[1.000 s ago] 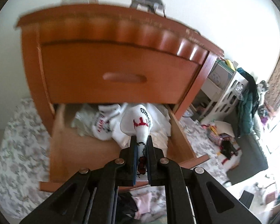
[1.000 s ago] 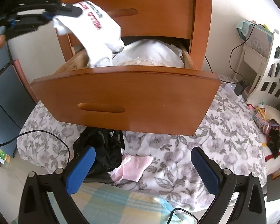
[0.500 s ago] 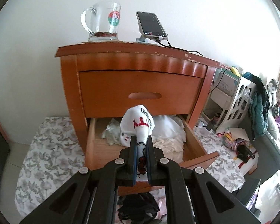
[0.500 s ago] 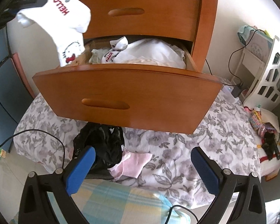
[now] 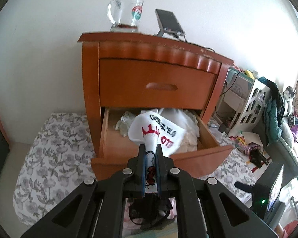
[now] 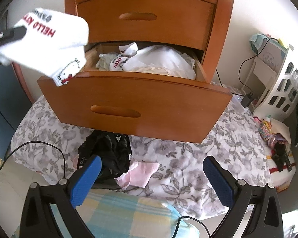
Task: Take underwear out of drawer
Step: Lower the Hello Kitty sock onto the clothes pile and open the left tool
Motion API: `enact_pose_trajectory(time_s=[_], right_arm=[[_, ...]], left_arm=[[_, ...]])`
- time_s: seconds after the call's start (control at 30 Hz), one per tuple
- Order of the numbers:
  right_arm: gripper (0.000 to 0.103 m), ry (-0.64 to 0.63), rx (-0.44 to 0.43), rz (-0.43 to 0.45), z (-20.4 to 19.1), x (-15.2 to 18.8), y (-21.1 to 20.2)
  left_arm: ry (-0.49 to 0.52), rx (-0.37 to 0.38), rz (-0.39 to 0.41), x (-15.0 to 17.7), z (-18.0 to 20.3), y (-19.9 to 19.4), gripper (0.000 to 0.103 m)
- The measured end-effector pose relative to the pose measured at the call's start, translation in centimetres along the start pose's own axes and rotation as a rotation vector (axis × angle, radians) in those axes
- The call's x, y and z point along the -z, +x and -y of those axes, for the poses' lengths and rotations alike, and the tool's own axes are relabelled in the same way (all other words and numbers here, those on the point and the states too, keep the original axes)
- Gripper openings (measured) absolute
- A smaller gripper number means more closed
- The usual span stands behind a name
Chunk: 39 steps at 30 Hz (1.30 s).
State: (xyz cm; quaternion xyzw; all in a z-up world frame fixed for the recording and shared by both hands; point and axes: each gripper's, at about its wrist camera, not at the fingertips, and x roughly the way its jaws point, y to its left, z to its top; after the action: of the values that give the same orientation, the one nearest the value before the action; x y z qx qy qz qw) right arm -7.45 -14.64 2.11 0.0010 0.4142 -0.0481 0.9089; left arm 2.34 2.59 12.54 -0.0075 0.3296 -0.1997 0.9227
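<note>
Left gripper (image 5: 150, 148) fingers clamped on white underwear (image 6: 49, 45), held clear above drawer (image 6: 133, 99) front edge at 10 o'clock, long axis slanting 10-to-4. Right gripper (image 6: 151, 170) fingers wide apart, empty, over bed (image 6: 188, 158).

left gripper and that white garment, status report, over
Left gripper shut on white printed garment, held up clear of open drawer. Right gripper open, empty. More white clothing in the drawer; nothing in the way.
</note>
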Motion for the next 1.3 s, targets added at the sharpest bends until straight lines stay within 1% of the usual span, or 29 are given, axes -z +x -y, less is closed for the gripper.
enact_pose_trajectory(time_s=[0.23,0.4,0.63,0.87,1.07,1.1,1.17,1.2,1.23,1.3], right_arm=[[0.103,-0.013,-0.002,-0.006,-0.7,0.3,0.0],[0.103,-0.003,-0.001,-0.014,-0.4,0.5,0.3],[0.103,0.011,-0.011,-0.032,0.1,0.8,1.1],[0.103,0.031,-0.018,-0.047,0.8,1.0,2.0],[0.103,0.038,-0.028,-0.051,1.1,1.1,2.3],[0.103,0.039,-0.028,-0.051,1.2,1.1,2.4],[0.103,0.042,-0.029,-0.054,1.3,1.1,2.5],[0.103,0.044,-0.030,-0.055,1.3,1.2,2.6],[0.103,0.045,-0.032,-0.056,1.3,1.2,2.7],[0.103,0.046,-0.035,-0.058,1.3,1.2,2.8]], left_arm=[[-0.008,0.040,-0.110,3.0,-0.4,2.2,0.008],[-0.013,0.063,-0.213,5.1,0.0,5.2,0.008],[0.000,0.096,-0.355,8.1,1.5,9.6,0.008],[0.017,0.111,-0.443,9.9,2.7,13.2,0.008],[0.004,0.089,-0.533,11.3,2.5,16.5,0.010],[-0.001,0.085,-0.545,11.5,2.3,16.8,0.011],[-0.009,0.075,-0.556,11.8,2.1,17.0,0.022],[-0.015,0.068,-0.556,11.8,1.8,16.9,0.033],[-0.022,0.064,-0.555,11.7,1.6,16.9,0.042],[-0.042,0.059,-0.553,11.6,1.1,16.7,0.045]])
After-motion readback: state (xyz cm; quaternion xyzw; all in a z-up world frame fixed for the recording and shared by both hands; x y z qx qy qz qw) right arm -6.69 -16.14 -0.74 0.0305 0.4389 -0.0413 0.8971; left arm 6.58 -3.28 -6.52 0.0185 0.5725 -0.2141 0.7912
